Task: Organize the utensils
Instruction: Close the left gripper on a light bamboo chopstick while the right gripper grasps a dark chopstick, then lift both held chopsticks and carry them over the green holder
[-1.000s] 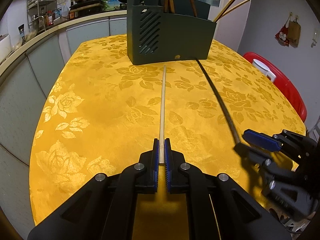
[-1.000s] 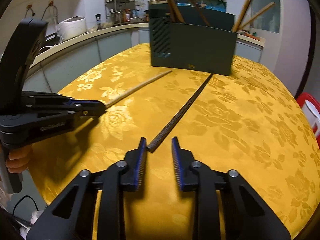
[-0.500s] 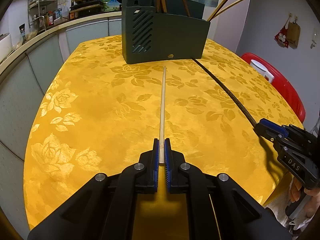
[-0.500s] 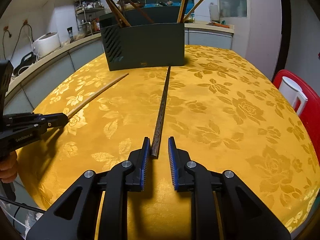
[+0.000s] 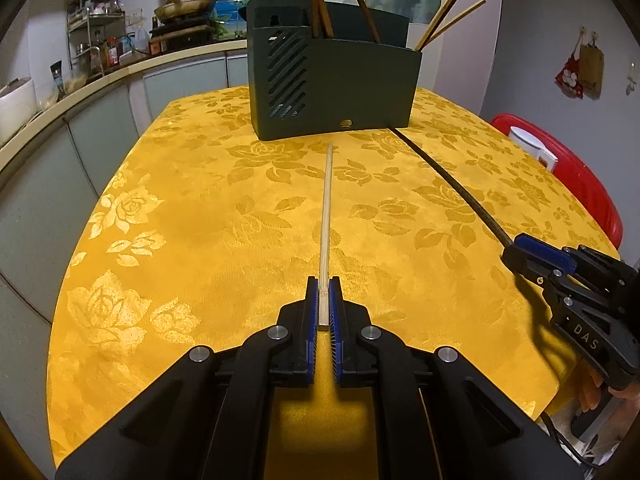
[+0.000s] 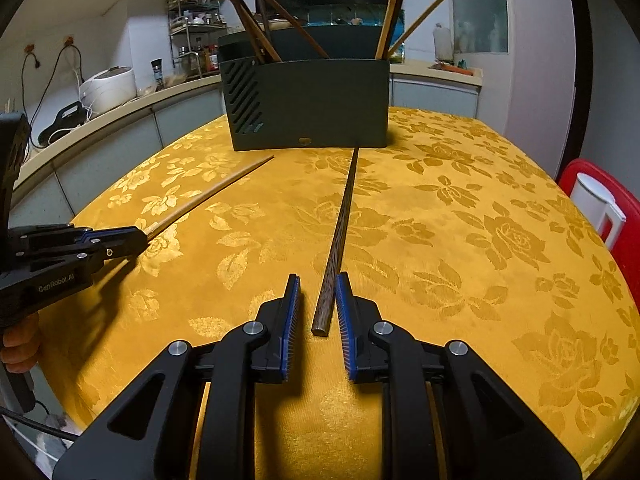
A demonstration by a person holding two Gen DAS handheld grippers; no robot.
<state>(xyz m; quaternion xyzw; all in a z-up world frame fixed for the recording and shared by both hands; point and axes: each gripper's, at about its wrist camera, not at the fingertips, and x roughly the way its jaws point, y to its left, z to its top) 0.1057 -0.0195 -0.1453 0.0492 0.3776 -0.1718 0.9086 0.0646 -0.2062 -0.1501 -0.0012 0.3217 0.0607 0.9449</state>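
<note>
A light wooden chopstick (image 5: 326, 208) lies on the yellow floral tablecloth (image 5: 180, 220), pointing at the dark green utensil holder (image 5: 352, 92). My left gripper (image 5: 323, 280) is shut on its near end, resting low on the cloth. A dark chopstick (image 6: 340, 224) lies beside it, its tip by the holder (image 6: 312, 104). My right gripper (image 6: 317, 280) straddles that chopstick's thick end. Its jaws are closing: the right pad is against the stick and a gap shows at the left pad. Several chopsticks stand in the holder. Each view shows the other gripper (image 6: 138, 238) (image 5: 516, 250).
A red stool with a white jug (image 6: 596, 200) stands off the table's right edge. A kitchen counter with a rice cooker (image 6: 108, 88) curves along the left. A person's fingers (image 6: 18, 344) hold the left gripper's handle at the near-left table edge.
The right gripper slid onto the dark chopstick's end, lined up with it, and its jaws narrowed. The left gripper kept its grip on the light chopstick and stayed put.
</note>
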